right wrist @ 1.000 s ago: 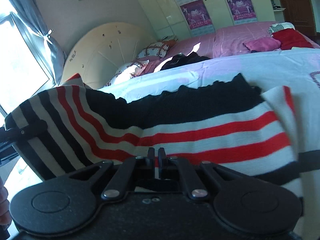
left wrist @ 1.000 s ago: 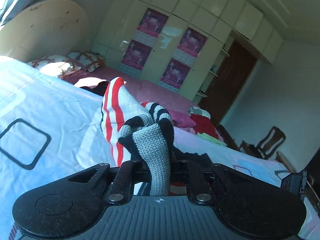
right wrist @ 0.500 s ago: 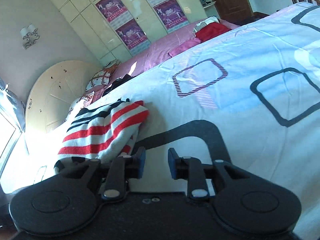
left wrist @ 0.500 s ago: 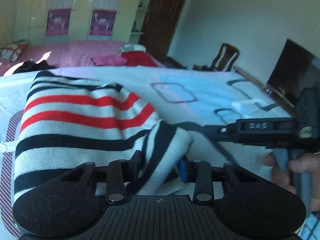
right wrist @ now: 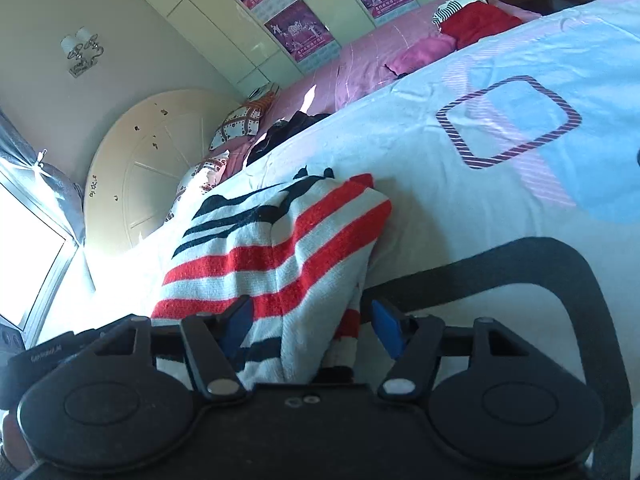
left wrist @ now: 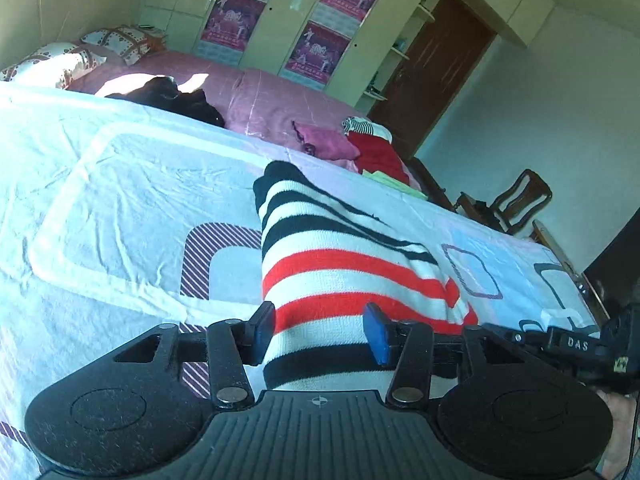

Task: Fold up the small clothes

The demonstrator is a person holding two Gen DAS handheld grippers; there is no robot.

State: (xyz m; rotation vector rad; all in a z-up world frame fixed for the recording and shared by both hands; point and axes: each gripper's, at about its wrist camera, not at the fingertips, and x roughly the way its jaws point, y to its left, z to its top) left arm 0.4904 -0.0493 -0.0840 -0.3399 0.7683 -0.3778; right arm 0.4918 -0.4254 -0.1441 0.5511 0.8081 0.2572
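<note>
While both grippers stand over the bed, the parts of the scene are as follows.

Sweater: a knitted sweater [left wrist: 344, 264] striped in white, red and black lies folded on the sheet [left wrist: 120, 208]; in the left wrist view it runs from 6 o'clock up towards 12 o'clock, and in the right wrist view [right wrist: 276, 248] it lies at about 10 o'clock from the gripper.

Left gripper: the left gripper [left wrist: 320, 330] has its fingers spread apart, released; its blue-padded fingertips [left wrist: 376, 336] stand either side of the near end of the sweater, which passes between them. Whether the pads touch the knit cannot be told.

Right gripper: the right gripper [right wrist: 312, 326] is also released, fingers wide apart; the near edge of the sweater lies between them, closer to the left fingertip [right wrist: 236, 320]. In the left wrist view this gripper [left wrist: 576, 348] shows at 3 o'clock, just beside the sweater.

Sheet: pale blue and white, creased, printed with rounded squares, one hatched in purple [right wrist: 508, 120] at 1 o'clock in the right wrist view.

Pink bed: a second bed [left wrist: 256, 100] beyond the sheet, at 12 o'clock, carries pillows [left wrist: 52, 64], a dark garment [left wrist: 172, 96], a pink cloth [left wrist: 324, 144] and a red cloth [left wrist: 376, 156].

Background: cupboard doors with purple posters [left wrist: 320, 48], a brown door [left wrist: 440, 76] and a wooden chair [left wrist: 516, 200] at 2 o'clock.
</note>
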